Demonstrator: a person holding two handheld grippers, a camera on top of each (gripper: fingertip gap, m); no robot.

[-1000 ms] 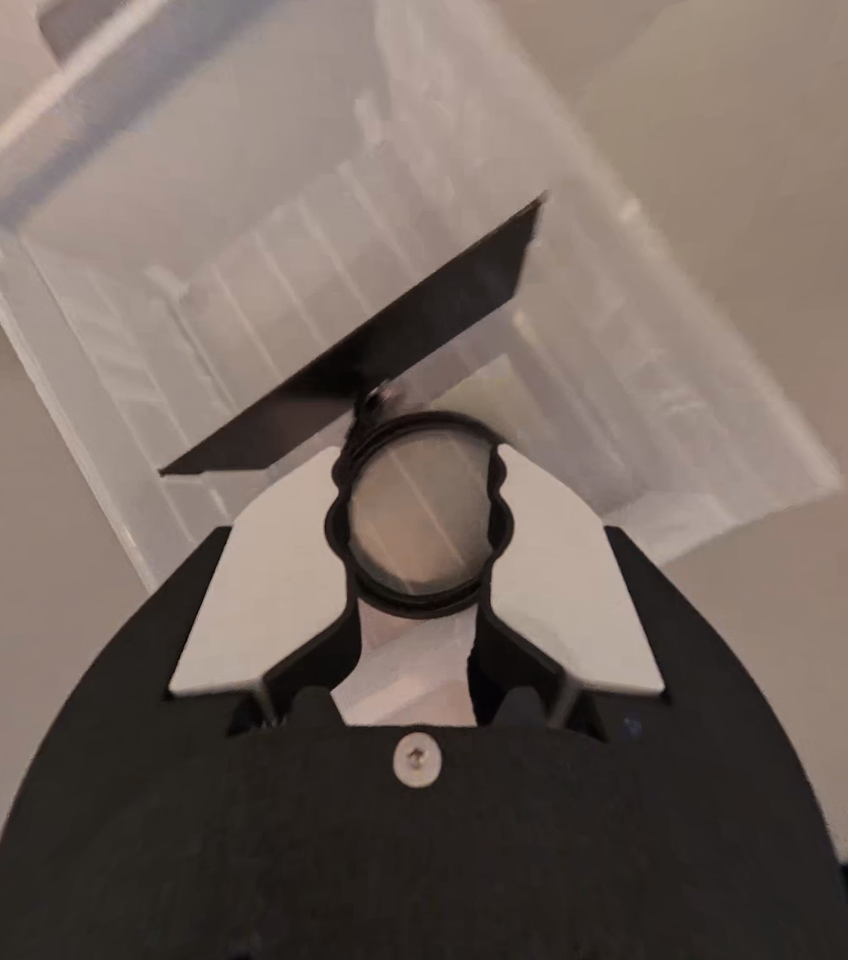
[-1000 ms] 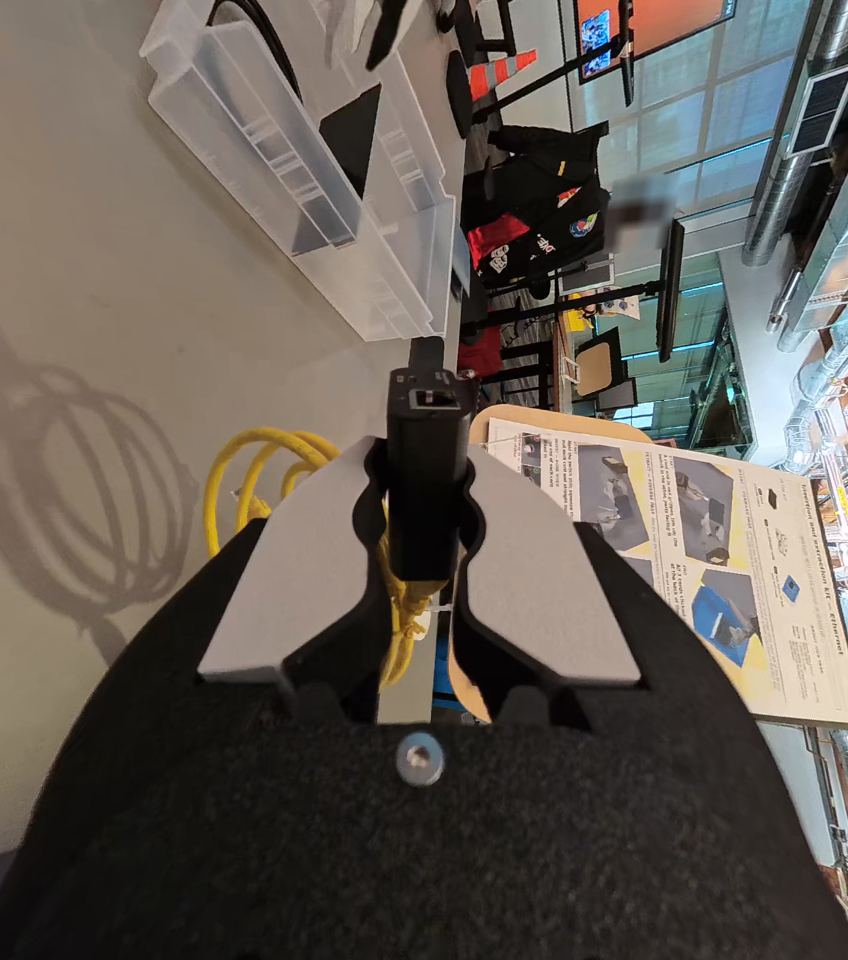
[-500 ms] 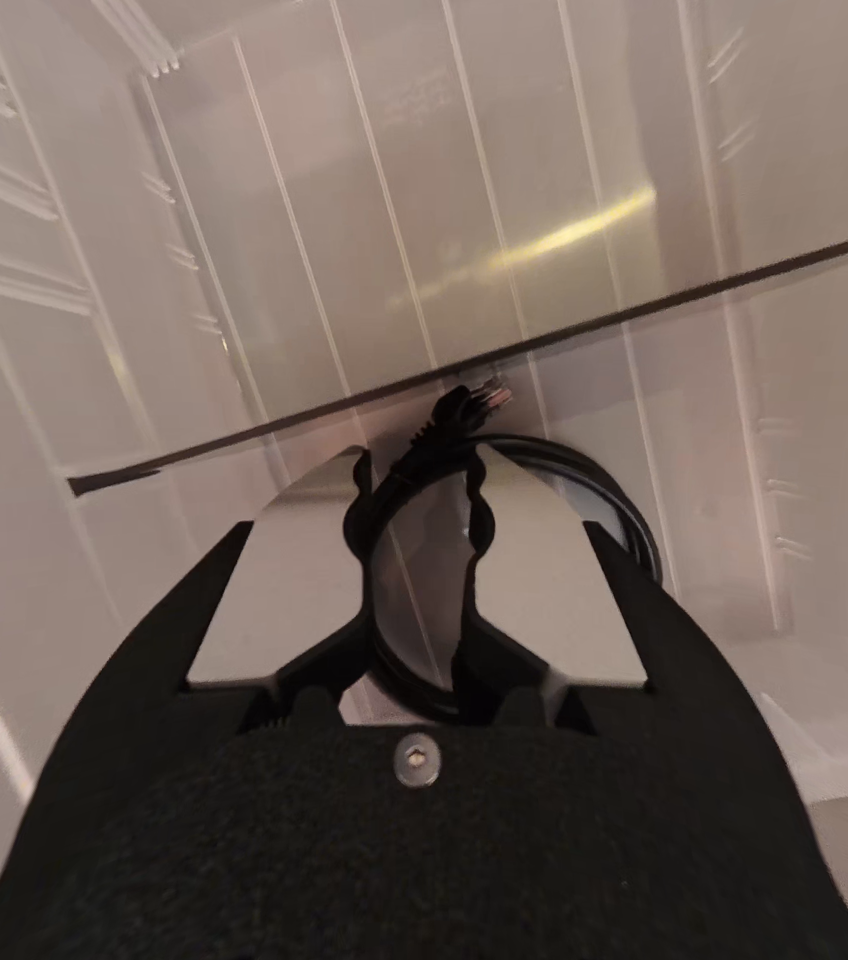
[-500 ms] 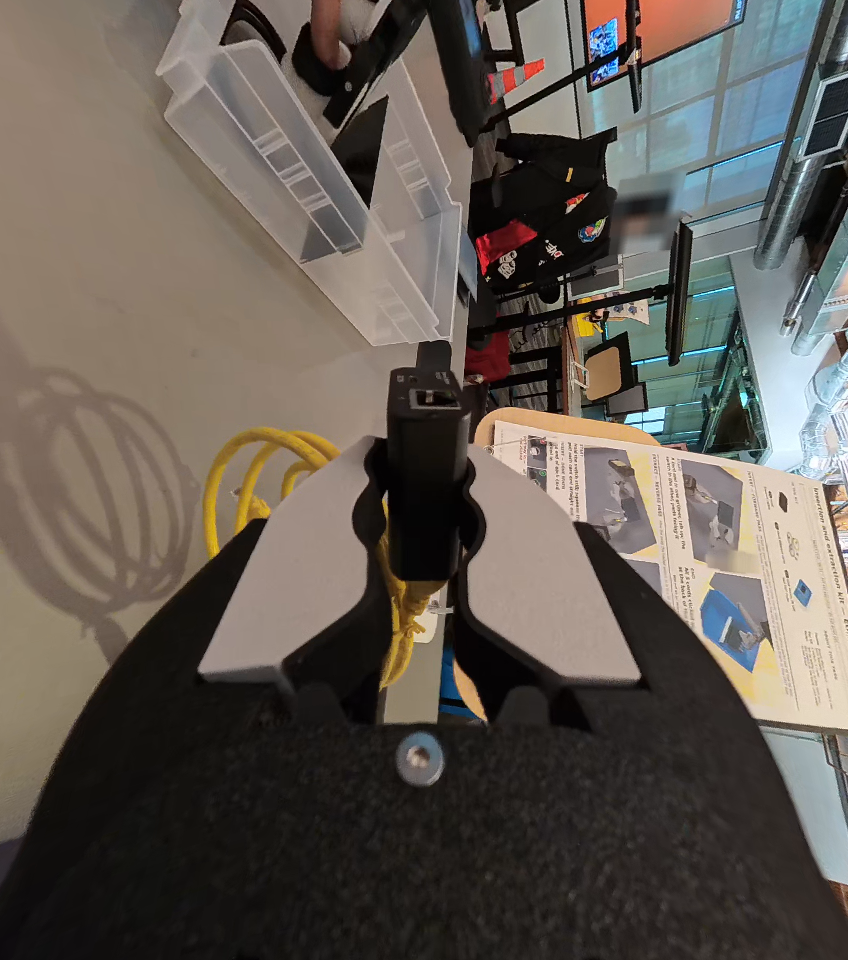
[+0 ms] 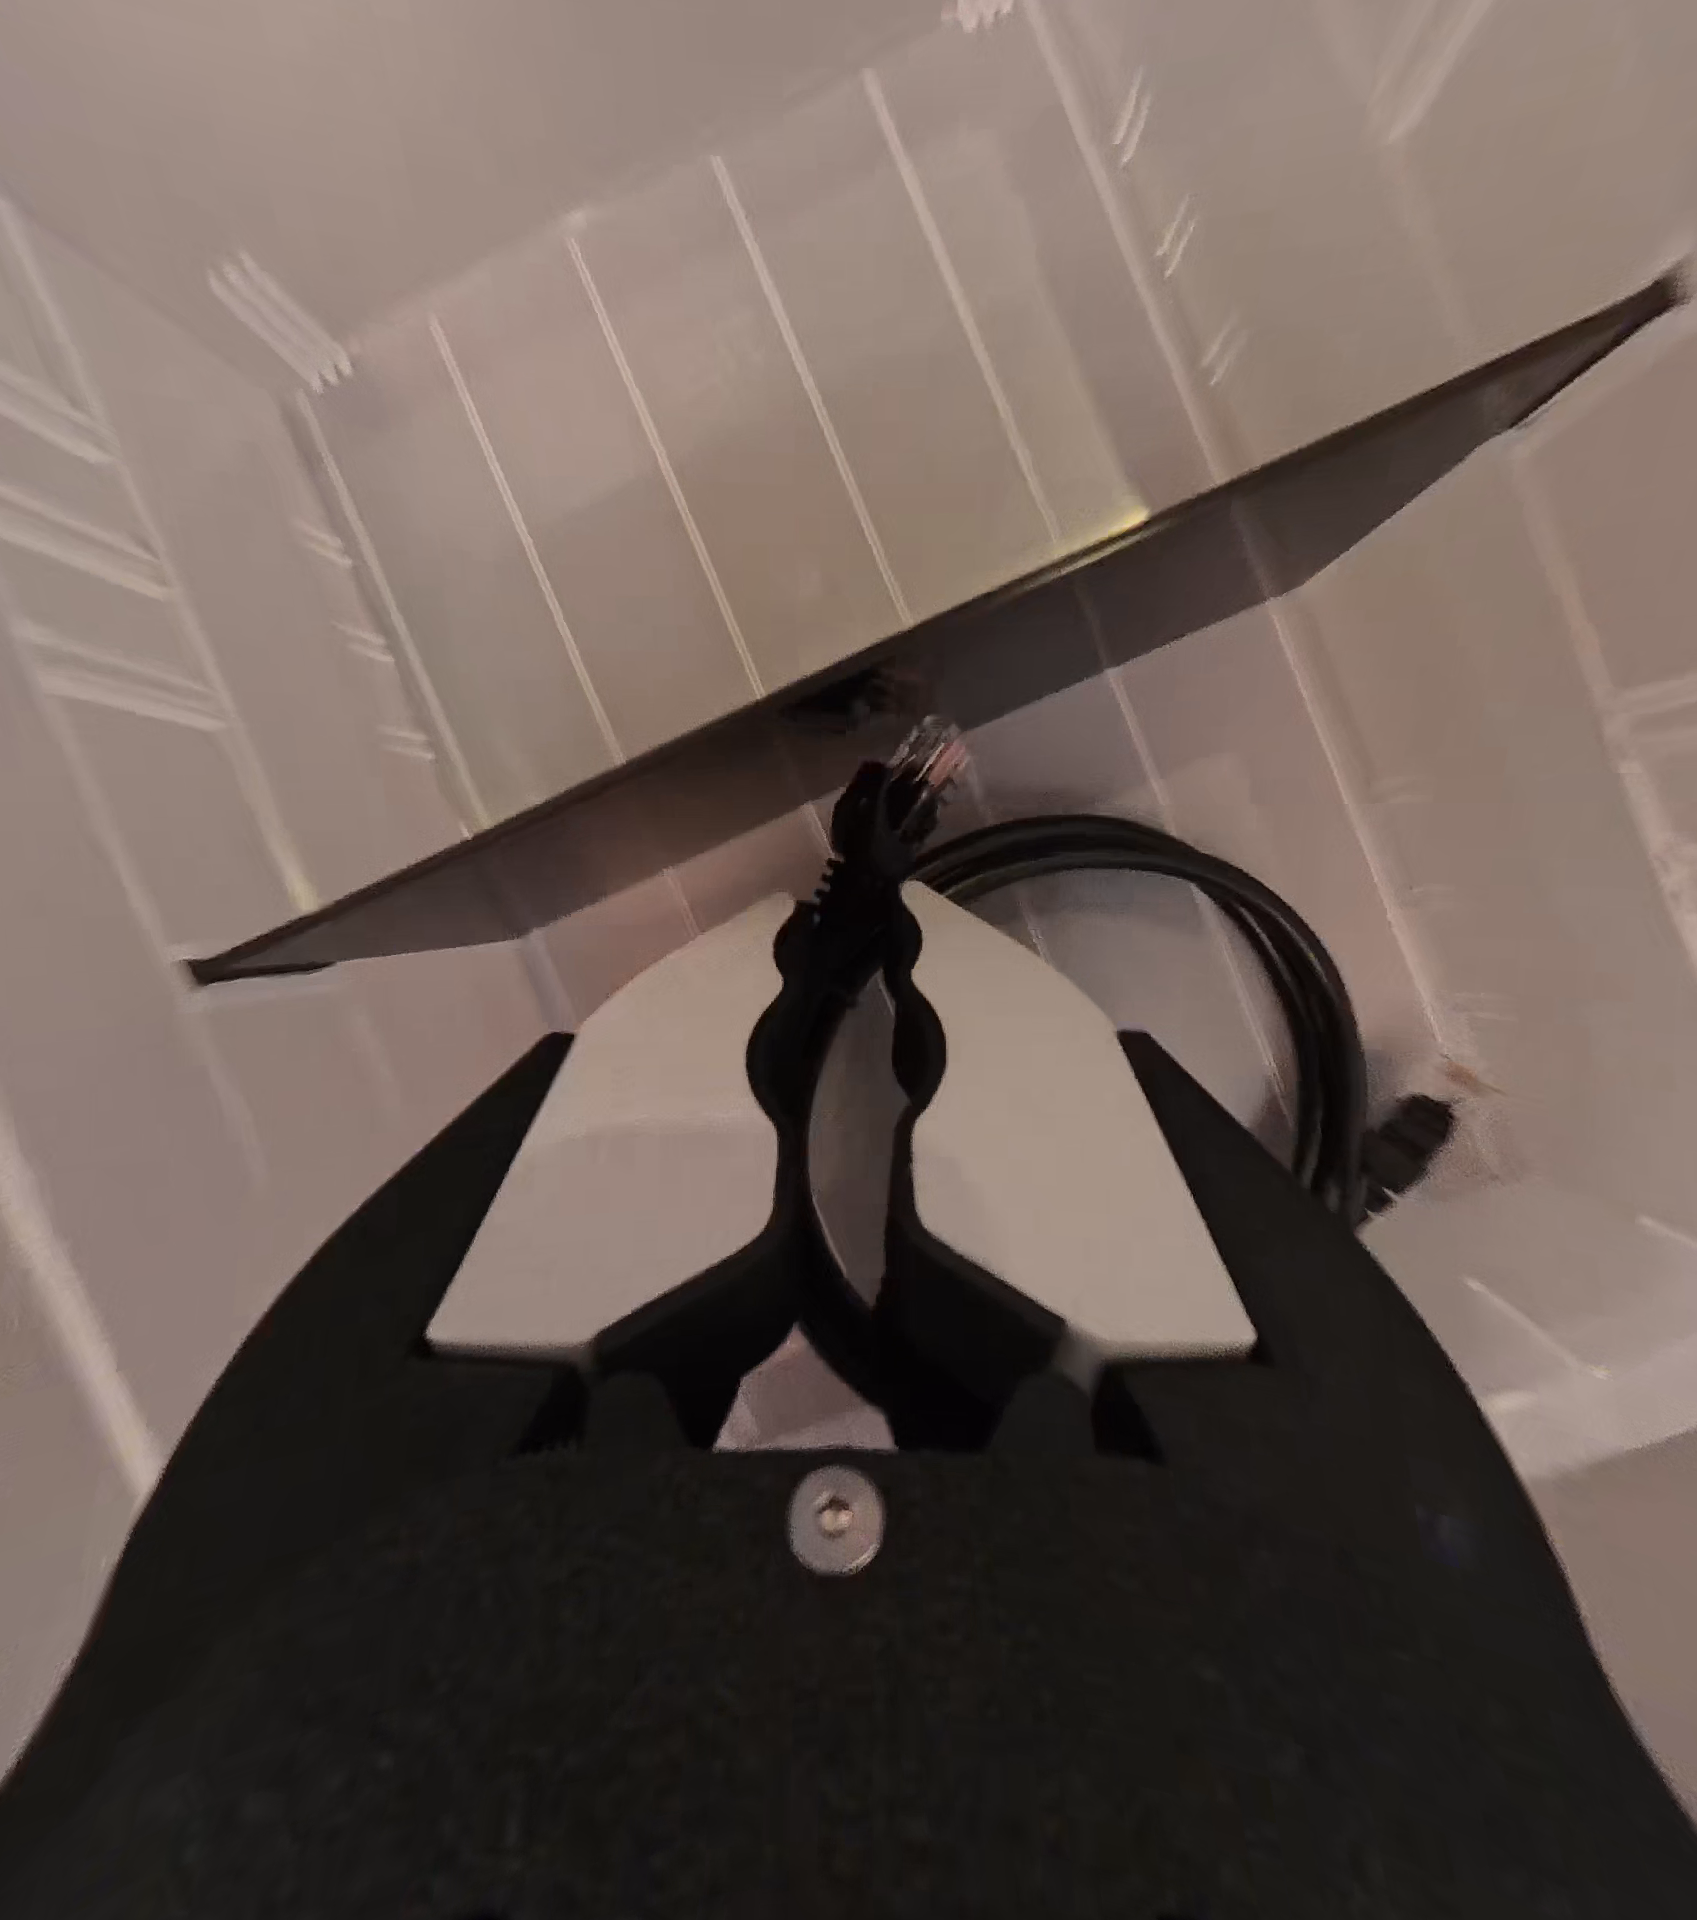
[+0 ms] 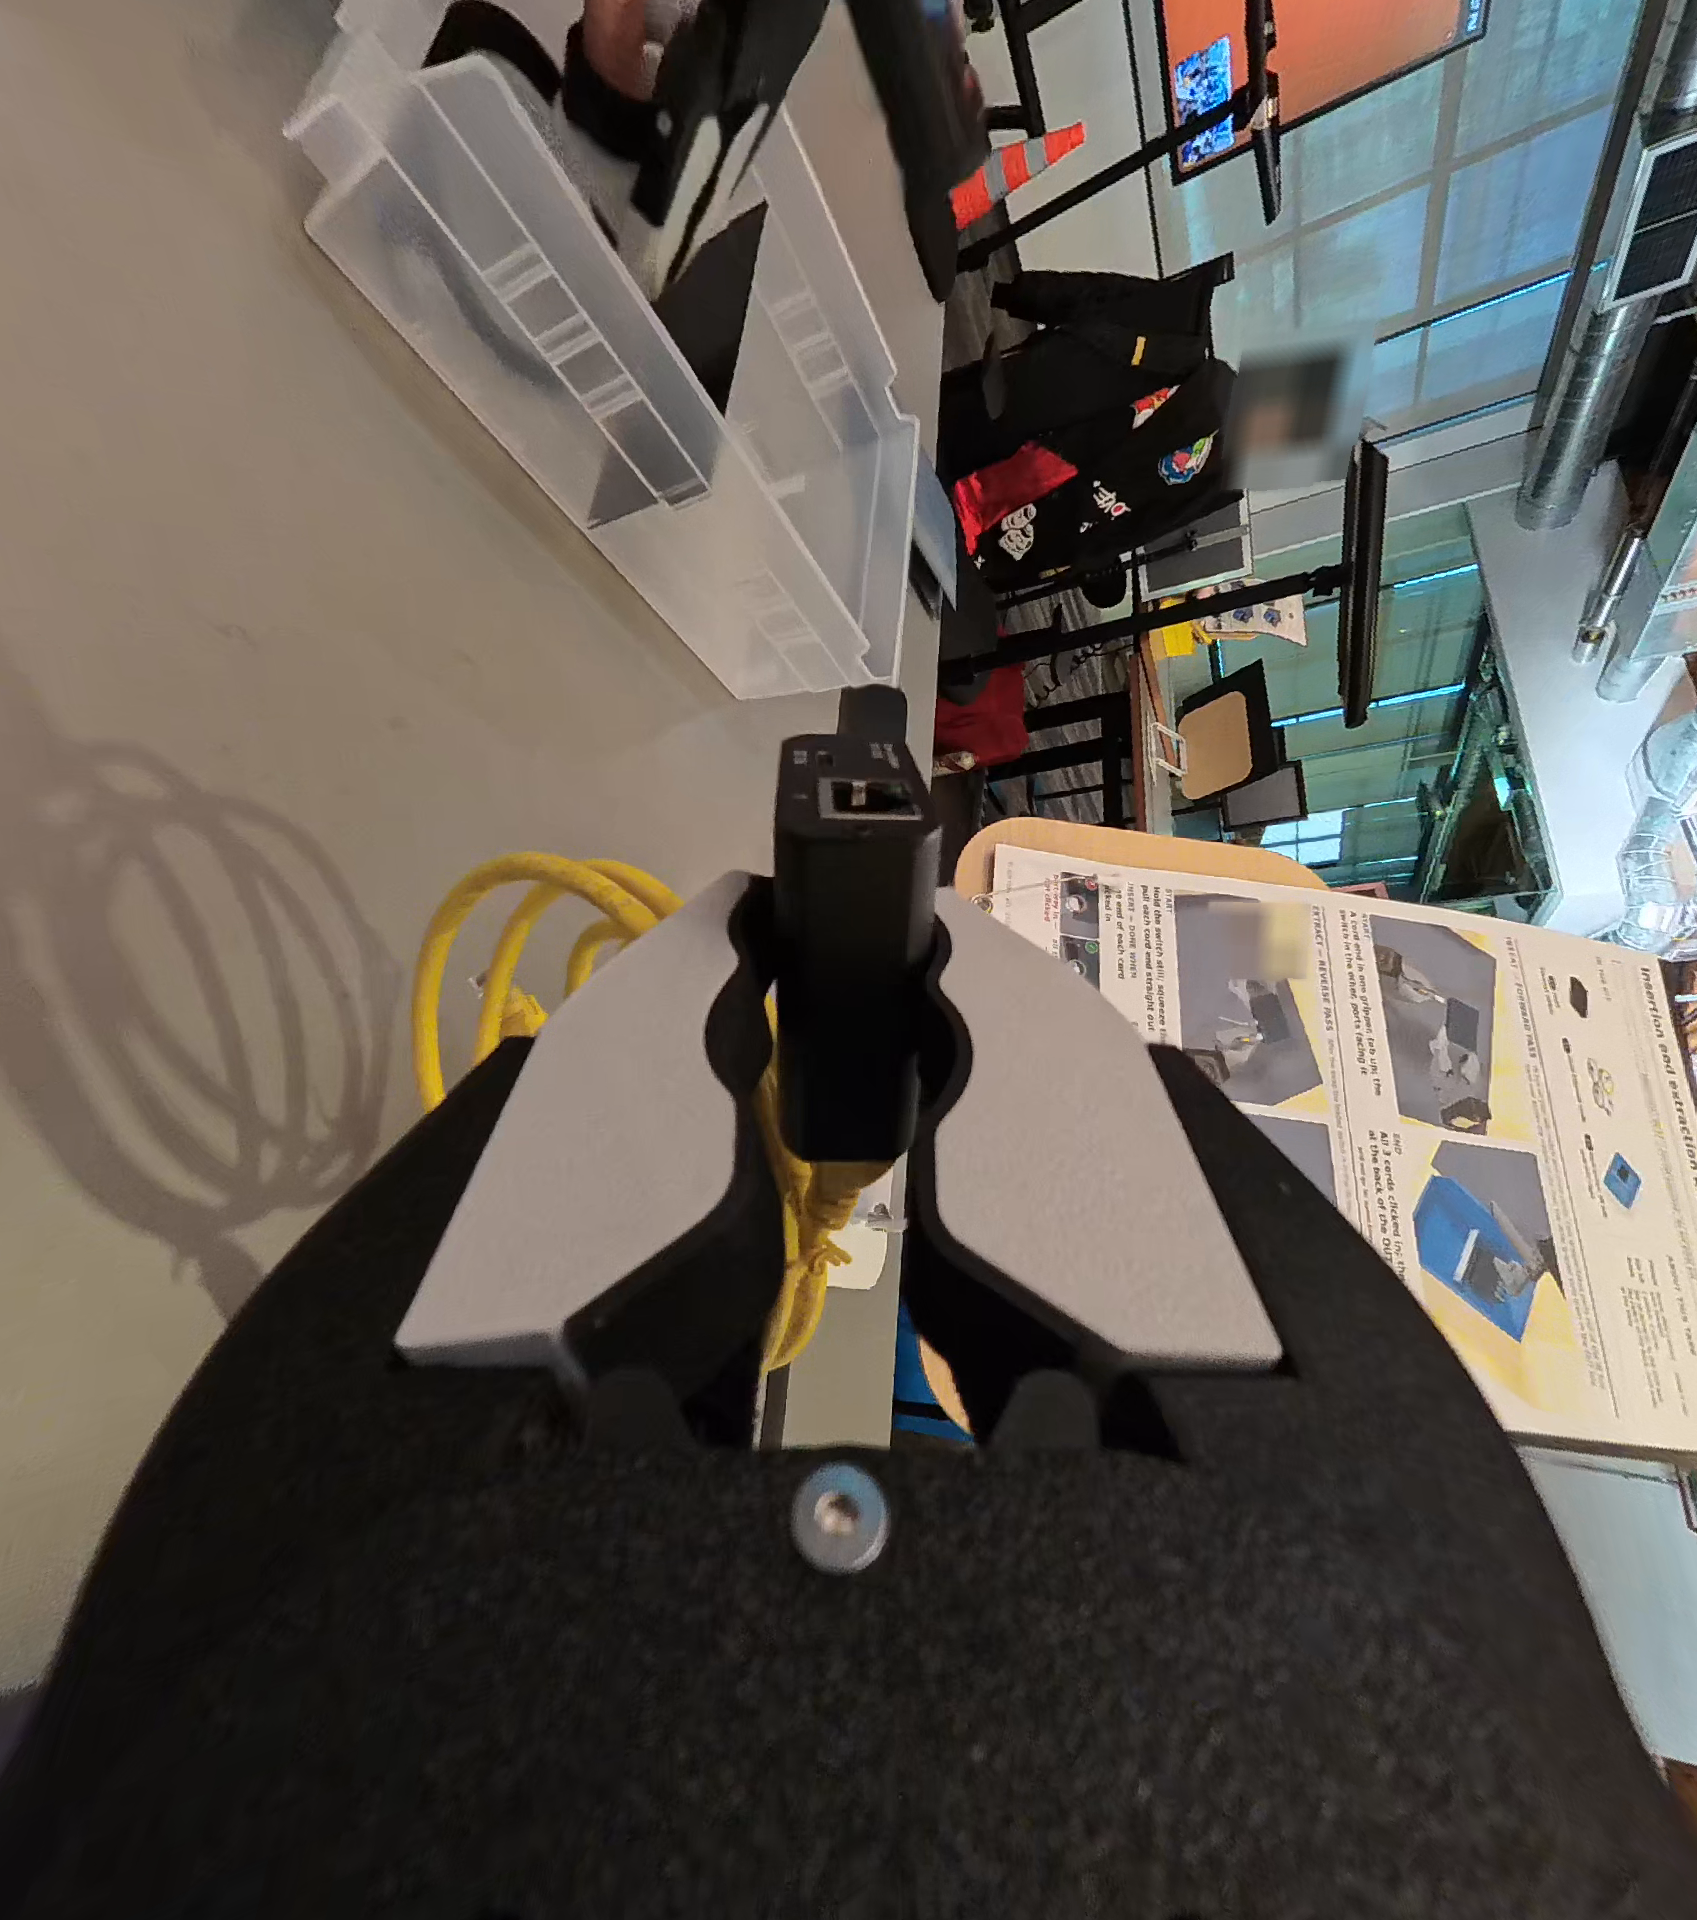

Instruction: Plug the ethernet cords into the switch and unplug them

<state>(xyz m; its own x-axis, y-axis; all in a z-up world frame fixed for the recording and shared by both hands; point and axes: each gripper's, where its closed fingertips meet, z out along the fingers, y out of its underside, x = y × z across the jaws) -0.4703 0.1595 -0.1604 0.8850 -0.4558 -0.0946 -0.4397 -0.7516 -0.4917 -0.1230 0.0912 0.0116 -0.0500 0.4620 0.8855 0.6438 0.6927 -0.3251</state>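
Trouble is most likely to start at the left gripper [image 5: 849, 925], which is down inside the clear plastic bin [image 5: 615, 436] with its jaws pinched onto the black ethernet cord [image 5: 1270, 935] right behind the plug [image 5: 932, 750]. The pads bite on the ribbed strain relief, not on the plug body, so the clear tip stands free ahead of the fingertips and leans to one side. That lean could let the plug swivel when it meets a port, and the latch tab may then face the wrong way; the view is smeared with motion, so I cannot tell which way the tab points now.

The rest of the cord lies coiled on the bin floor, with its far plug [image 5: 1407, 1127] near the wall. Lifting could drag the coil against the dark divider [image 5: 1187, 582] just above the plug and tug the cord through the pads.

Over the table [image 6: 148, 468], the right gripper [image 6: 849, 935] is clamped on the black switch [image 6: 849, 997], held upright with one open port [image 6: 870, 798] facing the camera. The grip sits low on a narrow body, so a firm push into the port could tilt it. A yellow cord [image 6: 511, 925] lies coiled just beneath and could snag as the two hands come together.
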